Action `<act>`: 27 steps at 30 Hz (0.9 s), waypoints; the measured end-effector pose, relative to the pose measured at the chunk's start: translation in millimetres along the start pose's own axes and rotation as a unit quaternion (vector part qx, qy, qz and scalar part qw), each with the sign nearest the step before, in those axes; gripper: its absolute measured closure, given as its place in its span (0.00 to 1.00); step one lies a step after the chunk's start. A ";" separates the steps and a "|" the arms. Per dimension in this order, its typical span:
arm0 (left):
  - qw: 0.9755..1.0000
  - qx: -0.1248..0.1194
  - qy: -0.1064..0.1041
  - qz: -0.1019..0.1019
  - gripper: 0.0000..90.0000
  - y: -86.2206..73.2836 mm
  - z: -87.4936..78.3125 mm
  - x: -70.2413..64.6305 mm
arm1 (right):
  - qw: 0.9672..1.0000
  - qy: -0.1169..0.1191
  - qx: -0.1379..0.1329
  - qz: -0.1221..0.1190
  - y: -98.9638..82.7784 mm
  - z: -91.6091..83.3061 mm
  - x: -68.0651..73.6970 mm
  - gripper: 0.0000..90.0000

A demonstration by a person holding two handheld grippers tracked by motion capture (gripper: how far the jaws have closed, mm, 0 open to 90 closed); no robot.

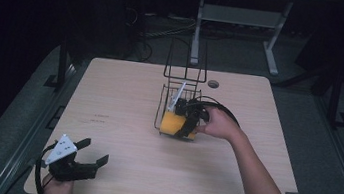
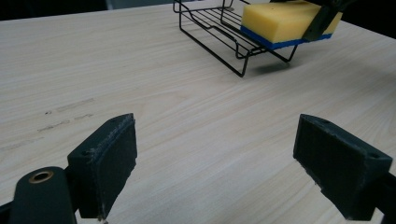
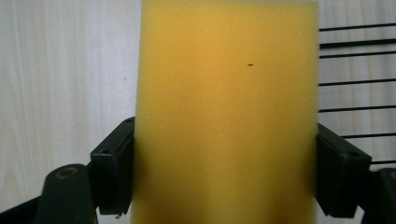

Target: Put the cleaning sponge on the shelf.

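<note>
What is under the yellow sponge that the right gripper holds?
Under the sponge the black wire rack and pale table show; the sponge's blue bottom layer faces them. The right gripper is shut on it. Whether it rests on the wires is unclear.

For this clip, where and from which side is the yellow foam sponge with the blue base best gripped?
Probably across its two long side faces, coming from the open front end of the black wire rack. The yellow foam sponge with the blue base is a flat block, and the right gripper already clamps it that way, one jaw on each side.

High view overhead, facing forward; gripper views low, close; sponge [image 1: 175,123] shared.
</note>
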State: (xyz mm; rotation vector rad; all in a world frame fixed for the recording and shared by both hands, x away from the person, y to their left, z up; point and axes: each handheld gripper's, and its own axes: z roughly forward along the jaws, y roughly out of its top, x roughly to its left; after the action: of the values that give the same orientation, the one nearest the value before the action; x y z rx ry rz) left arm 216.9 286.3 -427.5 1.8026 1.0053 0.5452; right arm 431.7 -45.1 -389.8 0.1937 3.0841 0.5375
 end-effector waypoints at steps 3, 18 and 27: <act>1.000 0.000 0.001 -0.001 0.14 -0.2 -0.3 0.8 | 1.000 -0.001 0.001 0.003 -0.2 2.1 -3.5 0.24; 1.000 0.001 -0.001 -0.001 0.14 0.0 1.0 1.2 | 1.000 -0.002 0.005 -0.008 4.1 7.2 -6.0 0.24; 1.000 0.000 -0.003 -0.001 0.14 0.0 1.0 1.1 | 1.000 0.000 0.011 -0.010 12.4 3.2 -15.6 0.24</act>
State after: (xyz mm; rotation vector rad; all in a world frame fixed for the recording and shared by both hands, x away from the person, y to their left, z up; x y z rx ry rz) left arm 218.2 286.7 -428.0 1.8030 1.0030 0.5394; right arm 448.8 -34.4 -388.9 0.1642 3.0889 0.5042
